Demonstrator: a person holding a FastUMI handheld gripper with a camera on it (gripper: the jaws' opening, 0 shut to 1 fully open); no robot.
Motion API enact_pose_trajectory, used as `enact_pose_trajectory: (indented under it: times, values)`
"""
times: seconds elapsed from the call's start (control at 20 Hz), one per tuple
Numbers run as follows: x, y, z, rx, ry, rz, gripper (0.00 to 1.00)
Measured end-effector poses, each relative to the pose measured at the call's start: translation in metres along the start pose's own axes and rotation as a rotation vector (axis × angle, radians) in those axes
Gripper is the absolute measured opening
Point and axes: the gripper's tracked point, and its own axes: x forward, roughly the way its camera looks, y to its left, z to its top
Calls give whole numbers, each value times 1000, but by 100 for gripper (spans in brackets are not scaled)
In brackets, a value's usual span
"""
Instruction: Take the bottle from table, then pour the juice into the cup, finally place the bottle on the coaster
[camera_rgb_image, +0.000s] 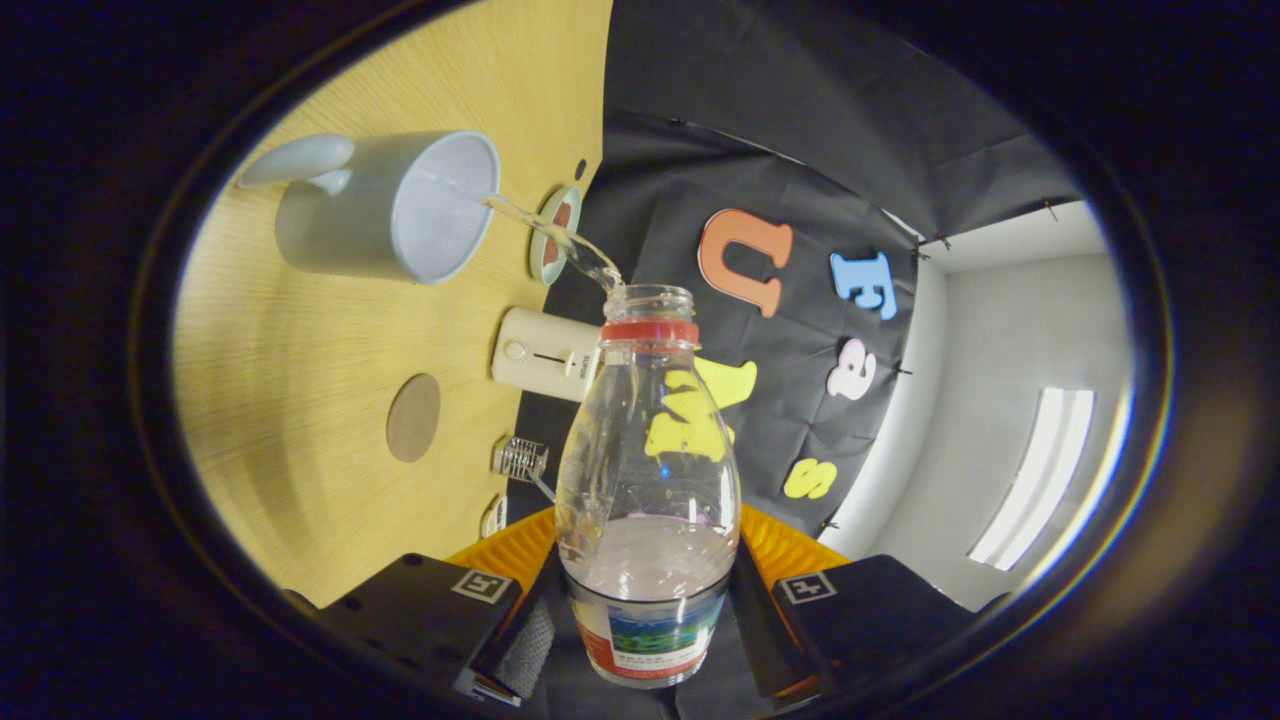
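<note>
Two fingers of the gripper (648, 625) clamp the clear bottle (648, 480) between them, one pressing on each side of its lower body near the label, so the claw is closed onto the bottle and holds it tipped over toward the table. The bottle's cap is off; a red ring sits under its open mouth, and a thin clear stream of liquid (555, 238) arcs from that mouth into the open top of the pale grey cup (390, 208), which stands on the wooden table (290, 400) beyond the fingers with its handle on the side away from the bottle. A little liquid lies pooled inside the bottle's body. The round brown coaster (414, 417) lies flat on the wood, nearer the gripper than the cup and apart from it, with nothing on it. Near the table's far edge, by the black cloth wall, sit a white box-shaped device (545, 354) just beside the bottle's neck, a small round dish with a reddish centre (556, 235) behind the stream, and a small clear ribbed object (520, 458) closer to the fingers; what that last one is cannot be told
</note>
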Motion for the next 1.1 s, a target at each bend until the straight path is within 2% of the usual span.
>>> enact_pose_trajectory:
  times: [0.85,1.1]
  values:
    - [-1,4,5,-98,12,-14,82]
    - [0,5,7,-90,15,-4,82]
